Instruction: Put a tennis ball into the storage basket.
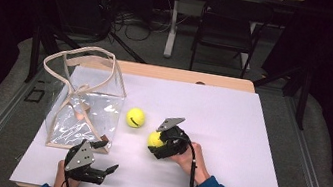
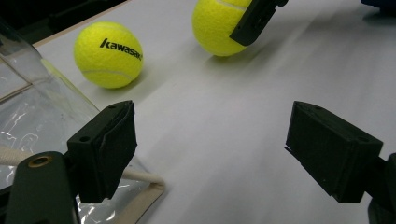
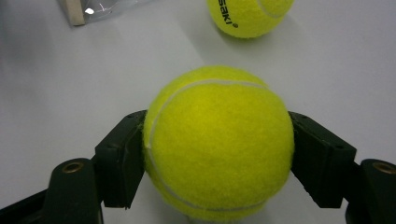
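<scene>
Tongs first: the right tongs [image 3: 217, 154] are clamped on a tennis ball [image 3: 218, 142], one jaw pressed into each side of it, while the left tongs [image 2: 224, 154] stand wide apart with nothing between them. Taking the clear bag [image 1: 85, 106] as the landmark, the held ball sits on the white counter [image 1: 248, 137] well to the right of the bag, a second ball [image 1: 135, 117] lies between the two, just off the bag's right wall, and the left tongs hover at the bag's near corner. The likeliest trouble, I judge, is the round felt ball squirting out of the flat jaws on the lift, since they hold it only at two small patches. It could then roll into the second ball or off the counter. The bag's soft walls and loose handles may also fold in and block the mouth unless the left tongs hold it open.
</scene>
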A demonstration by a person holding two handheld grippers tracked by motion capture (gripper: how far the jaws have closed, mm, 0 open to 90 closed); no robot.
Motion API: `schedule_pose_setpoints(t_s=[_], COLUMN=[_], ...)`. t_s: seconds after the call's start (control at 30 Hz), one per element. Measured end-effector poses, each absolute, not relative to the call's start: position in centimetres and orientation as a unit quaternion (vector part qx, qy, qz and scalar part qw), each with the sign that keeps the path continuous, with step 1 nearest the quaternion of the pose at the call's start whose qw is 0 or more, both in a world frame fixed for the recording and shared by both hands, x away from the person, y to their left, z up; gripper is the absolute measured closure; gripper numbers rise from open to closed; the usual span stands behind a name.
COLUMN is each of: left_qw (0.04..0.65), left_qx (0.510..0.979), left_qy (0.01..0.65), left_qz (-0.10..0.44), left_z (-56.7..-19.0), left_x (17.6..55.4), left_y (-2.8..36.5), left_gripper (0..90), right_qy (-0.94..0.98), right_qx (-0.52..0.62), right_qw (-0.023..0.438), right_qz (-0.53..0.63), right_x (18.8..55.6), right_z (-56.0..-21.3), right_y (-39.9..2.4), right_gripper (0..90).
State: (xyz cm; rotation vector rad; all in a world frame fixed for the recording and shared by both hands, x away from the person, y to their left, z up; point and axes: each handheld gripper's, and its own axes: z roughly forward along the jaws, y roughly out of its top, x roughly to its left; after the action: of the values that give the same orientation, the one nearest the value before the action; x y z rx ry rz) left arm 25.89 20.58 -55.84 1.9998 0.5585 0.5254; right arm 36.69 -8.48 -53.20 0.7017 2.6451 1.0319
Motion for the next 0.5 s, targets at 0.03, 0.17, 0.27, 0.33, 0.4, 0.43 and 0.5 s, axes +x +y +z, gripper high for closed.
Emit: schedule_pose_setpoints(t_s=[0.03,0.17,0.27,0.33,0.4,0.43,0.5], left_qw=[0.479,0.48,0.481,0.481,0.481,0.482,0.483], left_qx=[0.819,0.819,0.818,0.817,0.817,0.817,0.816], left_qy=[0.229,0.231,0.232,0.232,0.232,0.232,0.233], left_qz=[0.216,0.215,0.215,0.216,0.216,0.216,0.215], left_z=[-55.8,-55.9,-55.9,-55.9,-55.8,-55.9,-55.9], left_x=[25.9,25.9,25.9,25.9,25.9,25.9,25.9], left_y=[20.6,20.6,20.6,20.6,20.6,20.6,20.6], left_gripper=[16.1,16.1,16.1,16.1,16.1,16.1,16.1], right_qy=[0.899,0.896,0.893,0.892,0.891,0.891,0.89], right_qx=[0.236,0.236,0.236,0.233,0.231,0.231,0.228], right_qw=[0.11,0.116,0.117,0.12,0.124,0.123,0.126], right_qz=[0.353,0.357,0.365,0.368,0.37,0.372,0.374], right_x=[36.7,36.5,36.3,36.2,36.0,35.9,35.8], right_z=[-53.1,-52.7,-52.4,-52.1,-51.9,-51.8,-51.6], right_y=[-8.5,-8.7,-8.8,-8.9,-8.9,-8.9,-8.9], right_gripper=[25.9,26.0,26.0,26.0,26.0,26.0,26.1])
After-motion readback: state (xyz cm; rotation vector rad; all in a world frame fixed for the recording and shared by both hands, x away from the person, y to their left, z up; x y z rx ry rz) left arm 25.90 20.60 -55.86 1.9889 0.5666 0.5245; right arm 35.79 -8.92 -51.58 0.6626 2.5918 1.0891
